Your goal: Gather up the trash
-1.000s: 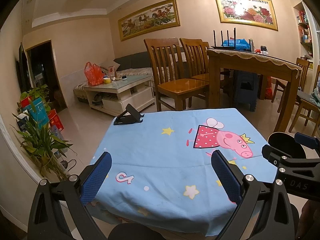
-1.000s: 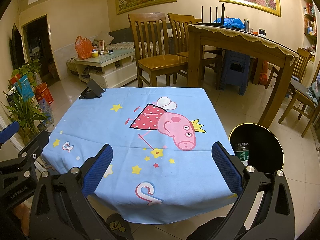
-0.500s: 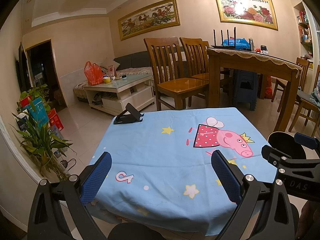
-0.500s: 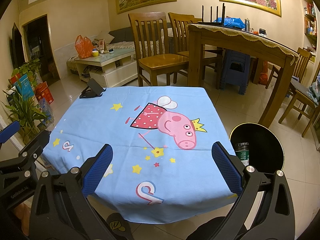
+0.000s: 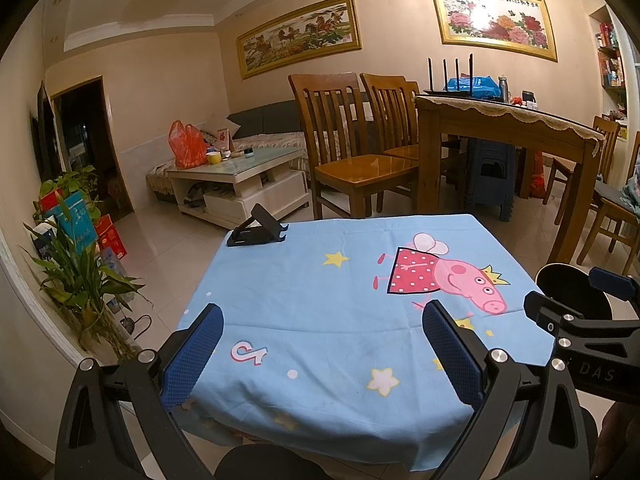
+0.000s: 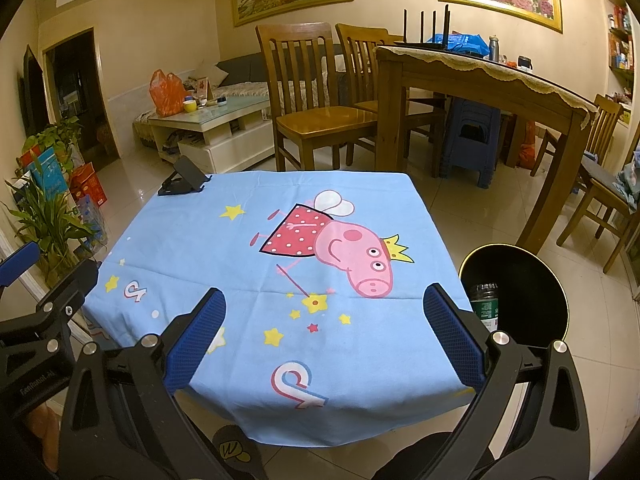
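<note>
A small table under a blue cartoon-pig cloth (image 5: pixel 320 312) (image 6: pixel 248 264) fills the middle of both views. On the floor to its right stands a round black bin (image 6: pixel 524 292) (image 5: pixel 568 284); inside it a green-labelled bottle (image 6: pixel 486 306) stands against the near wall. My left gripper (image 5: pixel 324 356) hovers open over the cloth's near edge with nothing between its blue pads. My right gripper (image 6: pixel 324 338) is open too, held over the near right part of the cloth beside the bin. Each gripper shows at the edge of the other's view.
A black folding phone stand (image 5: pixel 256 232) (image 6: pixel 182 178) sits at the cloth's far left corner. Wooden chairs (image 5: pixel 352 160), a tall dining table (image 5: pixel 504 128) with blue stools under it, a white coffee table (image 5: pixel 240 184) and potted plants (image 5: pixel 76 280) surround the small table on a tiled floor.
</note>
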`<state>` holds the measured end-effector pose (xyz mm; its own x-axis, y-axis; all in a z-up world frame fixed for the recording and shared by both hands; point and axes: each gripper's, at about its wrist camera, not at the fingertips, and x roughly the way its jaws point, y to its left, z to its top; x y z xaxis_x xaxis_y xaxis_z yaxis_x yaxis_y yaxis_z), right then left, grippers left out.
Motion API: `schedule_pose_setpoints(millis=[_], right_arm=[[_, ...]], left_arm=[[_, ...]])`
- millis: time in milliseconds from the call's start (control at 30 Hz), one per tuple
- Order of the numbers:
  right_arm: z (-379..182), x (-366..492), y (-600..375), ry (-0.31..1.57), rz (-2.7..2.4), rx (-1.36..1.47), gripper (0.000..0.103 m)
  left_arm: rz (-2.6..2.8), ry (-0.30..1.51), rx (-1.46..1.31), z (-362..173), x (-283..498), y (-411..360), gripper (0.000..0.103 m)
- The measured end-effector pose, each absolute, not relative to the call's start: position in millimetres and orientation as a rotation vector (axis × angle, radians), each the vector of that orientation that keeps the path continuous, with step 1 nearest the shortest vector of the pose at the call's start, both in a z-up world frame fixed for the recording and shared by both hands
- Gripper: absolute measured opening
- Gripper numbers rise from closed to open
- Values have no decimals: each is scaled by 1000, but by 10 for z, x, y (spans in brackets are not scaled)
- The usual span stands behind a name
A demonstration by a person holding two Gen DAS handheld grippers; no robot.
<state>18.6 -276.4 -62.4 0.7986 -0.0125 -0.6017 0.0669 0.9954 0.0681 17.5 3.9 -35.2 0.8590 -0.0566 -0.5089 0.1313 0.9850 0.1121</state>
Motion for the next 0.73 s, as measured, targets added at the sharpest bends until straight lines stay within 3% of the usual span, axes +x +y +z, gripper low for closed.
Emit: schedule_pose_setpoints(millis=[300,733], right_arm=[[-654,159,-2773,647,-43,94,98],[-760,37,-2858,662,-47,91,98]], left_arm=[[-121,520,61,-342,140,158,96],[-88,540,163,-395,165,2,96]])
